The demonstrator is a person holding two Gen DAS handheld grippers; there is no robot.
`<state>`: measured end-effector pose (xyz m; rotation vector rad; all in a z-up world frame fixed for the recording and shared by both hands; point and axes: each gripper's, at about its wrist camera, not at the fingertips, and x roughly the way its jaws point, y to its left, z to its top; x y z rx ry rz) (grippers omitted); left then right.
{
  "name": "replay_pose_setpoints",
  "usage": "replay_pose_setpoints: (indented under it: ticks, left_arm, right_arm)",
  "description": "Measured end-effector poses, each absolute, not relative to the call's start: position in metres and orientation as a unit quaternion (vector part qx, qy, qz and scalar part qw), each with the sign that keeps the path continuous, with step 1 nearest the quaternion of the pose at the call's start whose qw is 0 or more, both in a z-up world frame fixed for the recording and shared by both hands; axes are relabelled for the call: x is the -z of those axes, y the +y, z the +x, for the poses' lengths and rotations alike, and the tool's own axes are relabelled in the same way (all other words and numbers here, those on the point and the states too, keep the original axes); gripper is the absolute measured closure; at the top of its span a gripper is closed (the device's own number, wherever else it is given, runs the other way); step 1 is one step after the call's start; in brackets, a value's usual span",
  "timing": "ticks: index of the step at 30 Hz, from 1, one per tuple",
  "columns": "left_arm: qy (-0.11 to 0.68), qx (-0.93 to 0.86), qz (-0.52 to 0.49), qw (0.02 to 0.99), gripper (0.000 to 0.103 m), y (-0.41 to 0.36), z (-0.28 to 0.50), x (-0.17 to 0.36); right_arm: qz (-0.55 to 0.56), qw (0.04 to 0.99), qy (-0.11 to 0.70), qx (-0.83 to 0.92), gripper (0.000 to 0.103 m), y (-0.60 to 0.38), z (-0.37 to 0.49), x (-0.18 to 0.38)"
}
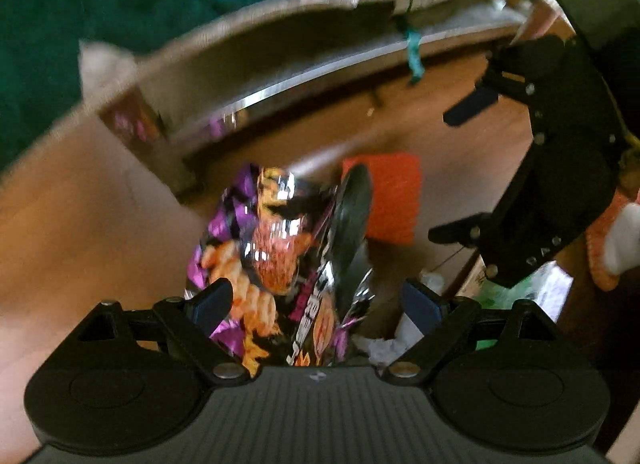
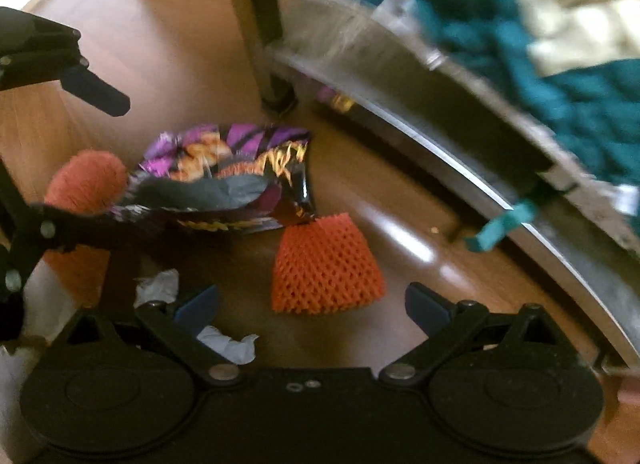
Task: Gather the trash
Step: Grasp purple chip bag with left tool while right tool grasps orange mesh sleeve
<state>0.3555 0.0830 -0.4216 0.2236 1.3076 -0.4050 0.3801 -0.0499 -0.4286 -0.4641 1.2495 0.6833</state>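
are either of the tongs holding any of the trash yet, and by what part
Nothing is held. The left tongs stand open over the purple snack bag; the right tongs stand open near the orange foam net, pads touching neither.

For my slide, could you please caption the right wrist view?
Open right gripper above orange foam net and snack bag on wooden floor.

Both grippers matte black plastic. Left gripper (image 1: 316, 304): ribbed grey top plate w/ small logo, two round hinge housings, silver pivot screws, angled link arms, dark blue finger pads (image 1: 422, 300). Right gripper (image 2: 312, 306): same build, smooth black plate, two small screws mid-plate, blue pads.
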Motion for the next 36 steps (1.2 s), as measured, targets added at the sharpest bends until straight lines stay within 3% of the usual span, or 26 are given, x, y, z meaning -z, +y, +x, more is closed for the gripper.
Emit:
replay_pose_setpoints:
  ticks: [14,16,19,22,23,25,27,28,29,30,36]
  left_arm:
    - [0.641,0.174,0.100,0.741,0.012,0.080,0.361,0.495]
    - [0.642,0.171,0.111,0.739,0.018,0.079,0.362,0.499]
    - [0.651,0.162,0.114,0.733,0.040,0.079,0.366,0.504]
    - [0.657,0.153,0.104,0.731,0.055,0.082,0.369,0.506]
    - [0.658,0.150,0.100,0.731,0.071,0.083,0.369,0.506]
    - [0.664,0.143,0.087,0.729,0.081,0.086,0.372,0.506]
    - [0.667,0.136,0.069,0.729,0.093,0.090,0.375,0.504]
    - [0.668,0.135,0.061,0.729,0.095,0.093,0.377,0.503]
    - [0.670,0.130,0.053,0.729,0.095,0.095,0.378,0.502]
    - [0.670,0.127,0.046,0.730,0.095,0.098,0.379,0.499]
    - [0.656,0.121,-0.002,0.745,0.098,0.115,0.384,0.470]
  right_arm:
    - [-0.268,0.691,0.577,-0.342,0.003,-0.017,0.408,0.516]
    - [-0.270,0.690,0.579,-0.339,0.007,-0.018,0.410,0.521]
    - [-0.268,0.688,0.585,-0.335,0.016,-0.023,0.413,0.527]
    - [-0.263,0.687,0.589,-0.334,0.024,-0.028,0.413,0.528]
    - [-0.266,0.687,0.588,-0.333,0.030,-0.029,0.412,0.528]
    - [-0.271,0.686,0.588,-0.331,0.042,-0.031,0.411,0.527]
    - [-0.271,0.689,0.587,-0.328,0.062,-0.033,0.410,0.522]
    - [-0.269,0.689,0.589,-0.326,0.069,-0.035,0.410,0.519]
    - [-0.265,0.690,0.591,-0.323,0.087,-0.036,0.409,0.516]
    - [-0.262,0.690,0.594,-0.319,0.091,-0.037,0.409,0.513]
    - [-0.198,0.710,0.609,-0.293,0.093,-0.055,0.398,0.472]
